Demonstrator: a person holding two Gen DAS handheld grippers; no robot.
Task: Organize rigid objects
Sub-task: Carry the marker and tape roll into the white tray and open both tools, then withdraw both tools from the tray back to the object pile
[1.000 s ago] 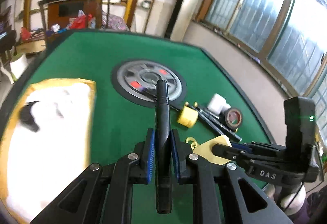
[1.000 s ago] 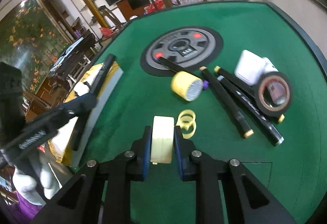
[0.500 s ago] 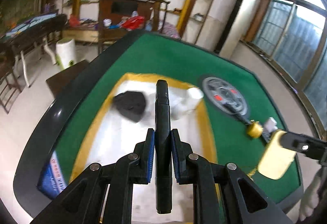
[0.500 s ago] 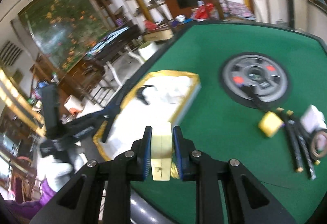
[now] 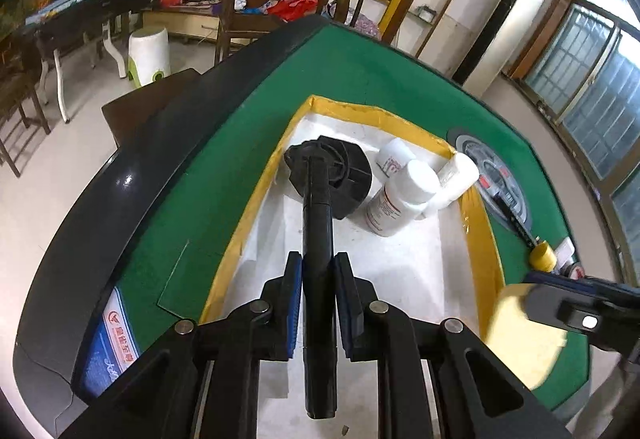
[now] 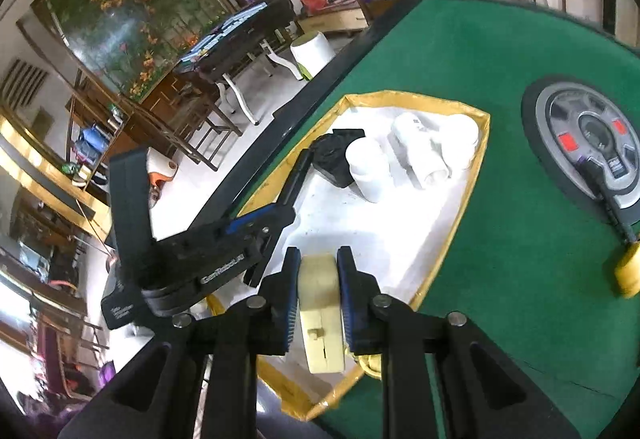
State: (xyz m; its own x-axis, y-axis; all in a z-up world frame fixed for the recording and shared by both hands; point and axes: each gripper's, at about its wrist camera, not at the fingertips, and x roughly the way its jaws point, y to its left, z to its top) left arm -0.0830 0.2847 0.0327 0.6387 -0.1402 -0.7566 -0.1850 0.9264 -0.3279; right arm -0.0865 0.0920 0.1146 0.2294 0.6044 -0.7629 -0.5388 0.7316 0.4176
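My left gripper (image 5: pixel 317 271) is shut on a long black marker (image 5: pixel 317 223) and holds it over the white tray with a yellow rim (image 5: pixel 404 271). My right gripper (image 6: pixel 318 279) is shut on a cream tape-measure case (image 6: pixel 320 303) above the tray's near corner (image 6: pixel 472 175). In the tray lie a black round part (image 5: pixel 348 179) and white bottles (image 5: pixel 404 195). The left gripper with its marker also shows in the right wrist view (image 6: pixel 280 207), and the right gripper with the cream case shows in the left wrist view (image 5: pixel 524 335).
The tray sits on a green felt table (image 6: pixel 520 279) with a black edge (image 5: pixel 132 175). A round grey disc (image 6: pixel 596 139) lies to the right, with a yellow tape roll (image 6: pixel 628 275), black markers (image 5: pixel 516 219) and a dark tape roll (image 5: pixel 576 271) beyond. Chairs and tables stand off the table's left.
Both grippers have swung left from the loose items by the disc to over the tray, each still holding its object. The tray and its bottles have come closer.
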